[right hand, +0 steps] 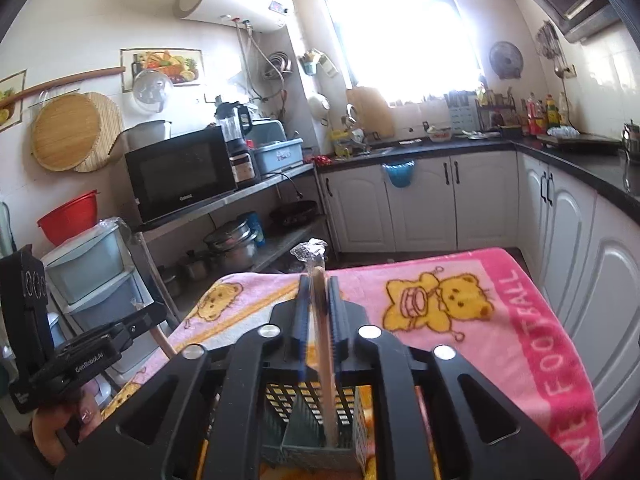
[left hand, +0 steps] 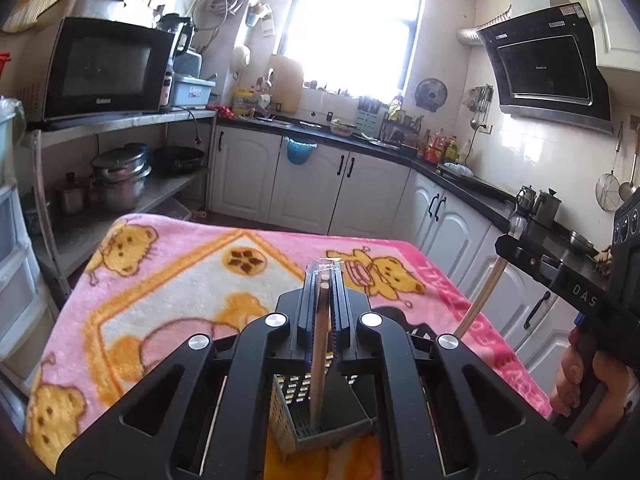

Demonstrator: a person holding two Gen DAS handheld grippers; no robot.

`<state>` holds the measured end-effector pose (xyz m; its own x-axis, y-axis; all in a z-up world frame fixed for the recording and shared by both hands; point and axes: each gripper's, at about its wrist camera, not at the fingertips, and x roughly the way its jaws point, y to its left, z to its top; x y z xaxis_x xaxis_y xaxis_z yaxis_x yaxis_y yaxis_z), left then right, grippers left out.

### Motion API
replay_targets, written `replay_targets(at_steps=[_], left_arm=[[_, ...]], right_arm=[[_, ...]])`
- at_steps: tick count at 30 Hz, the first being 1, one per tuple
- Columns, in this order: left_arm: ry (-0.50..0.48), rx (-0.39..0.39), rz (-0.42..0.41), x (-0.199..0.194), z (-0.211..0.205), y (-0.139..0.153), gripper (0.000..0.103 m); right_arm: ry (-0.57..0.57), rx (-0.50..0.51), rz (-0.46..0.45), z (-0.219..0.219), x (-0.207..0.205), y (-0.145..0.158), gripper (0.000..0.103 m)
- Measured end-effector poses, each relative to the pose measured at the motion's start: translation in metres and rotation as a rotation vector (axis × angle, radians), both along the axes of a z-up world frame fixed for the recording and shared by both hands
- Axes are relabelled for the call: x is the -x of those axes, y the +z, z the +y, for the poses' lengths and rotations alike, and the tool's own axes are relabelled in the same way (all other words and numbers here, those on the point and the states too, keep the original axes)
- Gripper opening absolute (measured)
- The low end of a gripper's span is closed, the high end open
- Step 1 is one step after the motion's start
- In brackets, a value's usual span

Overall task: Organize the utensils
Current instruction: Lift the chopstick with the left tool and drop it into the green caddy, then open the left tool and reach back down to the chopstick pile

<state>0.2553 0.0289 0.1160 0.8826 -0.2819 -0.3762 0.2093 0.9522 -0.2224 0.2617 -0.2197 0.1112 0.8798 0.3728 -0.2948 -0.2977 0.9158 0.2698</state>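
Observation:
My left gripper (left hand: 325, 280) is shut on a pair of wooden chopsticks (left hand: 320, 344) in a clear plastic sleeve, held upright. Their lower end reaches down into a perforated grey-green utensil holder (left hand: 294, 426) just beneath the jaws. In the right wrist view my right gripper (right hand: 319, 282) stands slightly open around a second sleeved pair of chopsticks (right hand: 325, 360). A narrow gap shows beside its left pad, and this pair's lower end rests inside the utensil holder (right hand: 304, 444). Each gripper also shows from the side in the other's view, the right gripper (left hand: 505, 245) and the left gripper (right hand: 158, 312).
The holder stands on a table covered by a pink blanket with yellow bears (left hand: 168, 280), (right hand: 500, 320). White kitchen cabinets (left hand: 452, 232) run behind and to the right. A metal shelf with a microwave (left hand: 104, 72) and pots stands to the left. A person's hand (left hand: 580, 376) grips the right handle.

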Motion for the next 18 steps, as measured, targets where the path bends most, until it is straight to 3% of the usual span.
replay_targets(at_steps=[7,10,15,18], left_arm=[[0.009,0.013,0.019,0.006,0.003,-0.010,0.007],[0.022,0.020,0.021,0.011,0.007,-0.011,0.021],[0.049,0.017,0.026,0.023,0.011,-0.006,0.056],[0.057,0.027,0.011,0.034,0.014,0.000,0.073]], right_arm=[[-0.037,0.007,0.026,-0.008,0.013,-0.011,0.040],[-0.039,0.002,0.035,-0.012,0.019,-0.014,0.051],[-0.039,0.001,0.064,-0.017,0.026,-0.020,0.070],[-0.047,0.014,0.063,-0.019,0.032,-0.020,0.073]])
